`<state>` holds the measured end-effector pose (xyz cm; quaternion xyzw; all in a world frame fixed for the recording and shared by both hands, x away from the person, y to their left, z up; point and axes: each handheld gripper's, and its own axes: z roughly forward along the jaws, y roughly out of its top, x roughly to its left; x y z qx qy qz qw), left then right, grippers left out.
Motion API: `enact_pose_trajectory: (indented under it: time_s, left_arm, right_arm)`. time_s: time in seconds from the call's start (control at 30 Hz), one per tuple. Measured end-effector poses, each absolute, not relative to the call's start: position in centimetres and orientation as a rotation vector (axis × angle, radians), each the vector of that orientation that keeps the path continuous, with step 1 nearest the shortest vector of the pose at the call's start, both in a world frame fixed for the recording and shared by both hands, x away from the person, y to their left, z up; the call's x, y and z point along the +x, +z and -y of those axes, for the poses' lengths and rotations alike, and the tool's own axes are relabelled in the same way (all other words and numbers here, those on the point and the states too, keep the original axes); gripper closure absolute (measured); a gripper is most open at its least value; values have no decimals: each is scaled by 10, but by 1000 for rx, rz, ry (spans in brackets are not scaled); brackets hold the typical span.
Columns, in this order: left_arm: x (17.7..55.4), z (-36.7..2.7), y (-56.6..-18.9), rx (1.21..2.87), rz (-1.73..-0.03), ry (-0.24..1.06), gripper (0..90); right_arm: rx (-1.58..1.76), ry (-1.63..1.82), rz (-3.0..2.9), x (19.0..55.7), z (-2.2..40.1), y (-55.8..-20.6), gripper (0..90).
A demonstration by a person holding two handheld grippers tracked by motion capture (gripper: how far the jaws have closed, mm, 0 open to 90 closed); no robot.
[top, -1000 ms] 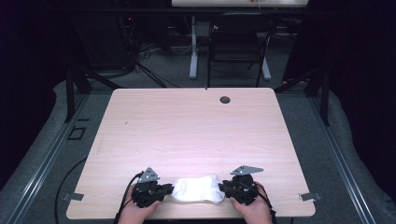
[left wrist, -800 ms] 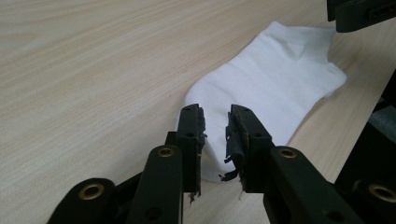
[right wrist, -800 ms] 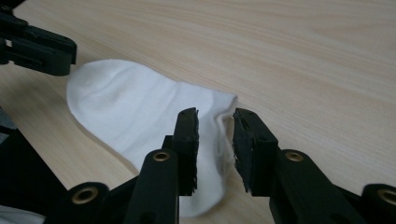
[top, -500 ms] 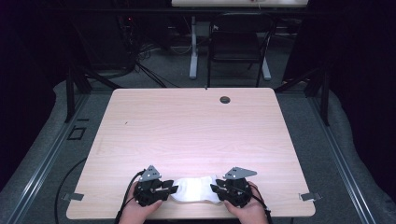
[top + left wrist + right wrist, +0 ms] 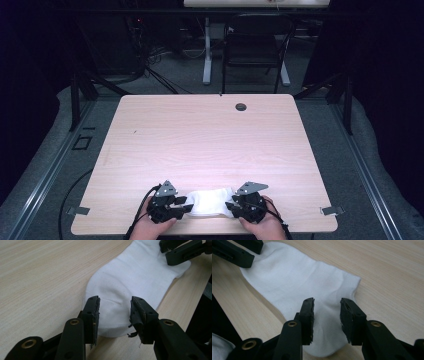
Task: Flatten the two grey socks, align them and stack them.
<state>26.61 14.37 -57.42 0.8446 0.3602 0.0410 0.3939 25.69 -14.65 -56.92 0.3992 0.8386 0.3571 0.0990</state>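
A white sock (image 5: 210, 202) lies flat on the wooden table (image 5: 210, 140) near its front edge, stretched left to right. My left gripper (image 5: 187, 206) is at the sock's left end and my right gripper (image 5: 230, 206) at its right end, each held by a hand. In the left gripper view the left gripper (image 5: 113, 305) straddles one rounded end of the sock (image 5: 135, 282); its jaws have just been opening and the pads stand apart from the cloth. The right gripper (image 5: 327, 303) likewise straddles the other end of the sock (image 5: 299, 272), its jaws just opened and not pressing.
A small dark grommet hole (image 5: 241, 106) sits near the table's far edge. A black chair (image 5: 255, 50) and a desk leg stand beyond the table. The sock's end lies close to the front edge.
The right gripper has shifted slightly left toward the sock. The sock stays on the table between the two grippers.
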Motion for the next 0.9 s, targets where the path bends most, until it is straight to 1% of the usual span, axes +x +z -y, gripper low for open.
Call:
enact_pose_trajectory:
  time_s: [0.2,0.5,0.9]
  left_arm:
    - [264,-144,-577,2139,-905,117,584]
    - [263,-144,-578,2144,-887,142,587]
    - [271,-147,-579,2122,-925,162,584]
  right_arm:
    - [1162,1052,-2494,255,146,-572,609]
    - [1130,1017,-2509,255,145,-572,641]
    - [1155,1036,-2477,262,140,-574,638]
